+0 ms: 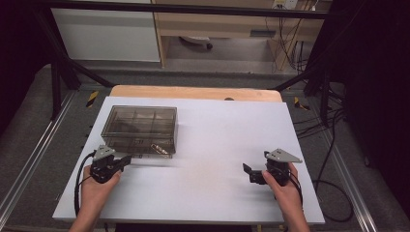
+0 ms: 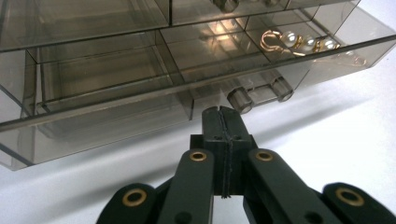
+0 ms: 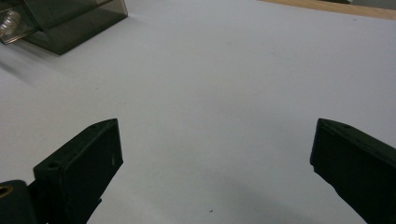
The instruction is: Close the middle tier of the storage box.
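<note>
A: Where's the box?

B: The smoked clear plastic organizer box (image 1: 140,128) sits on the left half of the white table (image 1: 217,145), lid down, its long side running left to right and its front wall toward the person. The left claw (image 1: 126,160) is just off that front wall, near the left corner.

A: And the claws?

B: In the left gripper view the left claw (image 2: 222,116) has its jaws pressed together with nothing between them, the tips just short of the latch (image 2: 259,92) at the box's front edge. The right claw (image 1: 250,173) is well apart from the box, jaws spread wide over bare table; in the right gripper view only a corner of the box (image 3: 70,23) sits at top left.

A: How would it handle?

B: I'd judge it light, rigid and slick, hard plastic that could slide on the table if pushed. Gold and pearl jewellery (image 2: 294,42) lies in a front compartment, small and loose, so tilting would scatter it.

A: Where to take hold?

B: Probably the latch or the lid's front lip, with the other claw steadying a side wall.
</note>
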`<action>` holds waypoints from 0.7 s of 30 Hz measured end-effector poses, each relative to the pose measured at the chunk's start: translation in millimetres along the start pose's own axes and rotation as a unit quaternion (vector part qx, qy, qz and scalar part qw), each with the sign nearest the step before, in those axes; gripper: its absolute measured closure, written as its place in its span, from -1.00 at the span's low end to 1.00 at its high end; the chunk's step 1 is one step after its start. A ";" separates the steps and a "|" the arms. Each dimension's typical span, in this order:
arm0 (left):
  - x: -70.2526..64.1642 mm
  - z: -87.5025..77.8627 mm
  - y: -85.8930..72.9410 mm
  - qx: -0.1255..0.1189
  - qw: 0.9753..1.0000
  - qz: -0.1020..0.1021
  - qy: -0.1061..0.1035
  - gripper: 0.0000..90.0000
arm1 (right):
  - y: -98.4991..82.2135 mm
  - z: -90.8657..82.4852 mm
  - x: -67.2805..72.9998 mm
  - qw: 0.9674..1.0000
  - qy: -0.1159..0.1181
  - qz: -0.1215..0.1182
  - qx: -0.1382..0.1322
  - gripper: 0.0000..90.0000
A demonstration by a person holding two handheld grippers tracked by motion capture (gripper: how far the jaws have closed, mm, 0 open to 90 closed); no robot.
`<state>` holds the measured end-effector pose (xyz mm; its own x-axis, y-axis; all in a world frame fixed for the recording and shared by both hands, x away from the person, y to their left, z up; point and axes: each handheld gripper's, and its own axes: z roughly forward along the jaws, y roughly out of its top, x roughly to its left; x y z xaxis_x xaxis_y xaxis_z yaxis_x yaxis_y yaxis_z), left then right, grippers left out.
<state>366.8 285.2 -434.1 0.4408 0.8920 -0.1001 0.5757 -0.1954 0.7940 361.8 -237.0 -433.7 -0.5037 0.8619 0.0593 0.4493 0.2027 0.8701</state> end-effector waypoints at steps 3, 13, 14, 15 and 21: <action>-0.4 1.4 -0.5 -0.002 1.000 -0.001 0.001 1.00 | -0.2 -0.8 0.6 1.000 0.000 -0.003 -0.001 -0.94; 0.9 2.6 -0.1 -0.008 1.000 -0.001 0.000 1.00 | -0.2 -0.1 -0.3 1.000 -0.002 0.001 0.001 -0.94; 0.8 2.6 -0.2 -0.008 1.000 0.000 0.000 1.00 | -0.2 -0.1 -0.4 1.000 -0.002 0.001 0.001 -0.94; 0.6 2.7 -0.3 -0.009 1.000 0.000 0.001 1.00 | -0.2 -0.1 -0.4 1.000 -0.002 0.001 0.001 -0.94; 0.2 3.5 -0.8 -0.009 1.000 0.000 0.002 1.00 | -0.3 -0.8 -0.7 1.000 0.000 0.001 0.001 -0.94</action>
<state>368.8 284.1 -436.8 0.4380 0.8937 -0.0972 0.5633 -0.1885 0.8045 361.4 -238.1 -433.7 -0.5026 0.8624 0.0606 0.4520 0.2024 0.8687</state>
